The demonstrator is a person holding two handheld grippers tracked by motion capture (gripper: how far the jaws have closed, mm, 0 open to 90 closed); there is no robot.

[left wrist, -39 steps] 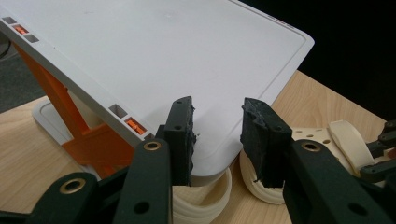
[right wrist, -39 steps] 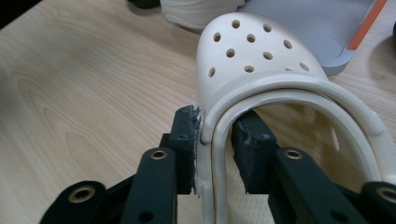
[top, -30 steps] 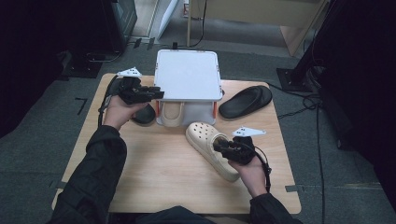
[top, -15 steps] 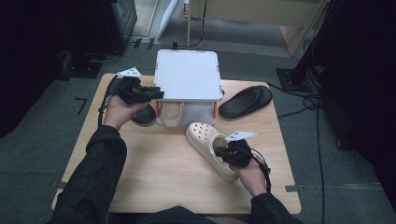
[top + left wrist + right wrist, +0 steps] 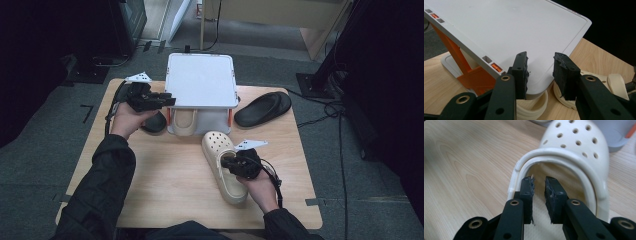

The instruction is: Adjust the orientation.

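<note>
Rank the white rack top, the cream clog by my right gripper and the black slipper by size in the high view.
1. white rack top, clearly largest.
2. cream clog and black slipper look about alike; the clog lies nearer the camera, so no ranking.

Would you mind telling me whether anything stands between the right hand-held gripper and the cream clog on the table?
Nothing visible does: the right hand-held gripper already reaches into the opening of the cream clog, jaws slightly apart, beside its rim.

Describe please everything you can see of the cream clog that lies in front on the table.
The cream clog looks like soft moulded foam, with round holes over its rounded toe and a strap folded along the opening's rim. It lies sole-down on the wooden table, toe toward the white rack. The right gripper reaches into its opening, jaws slightly apart, one by the inner wall.
</note>
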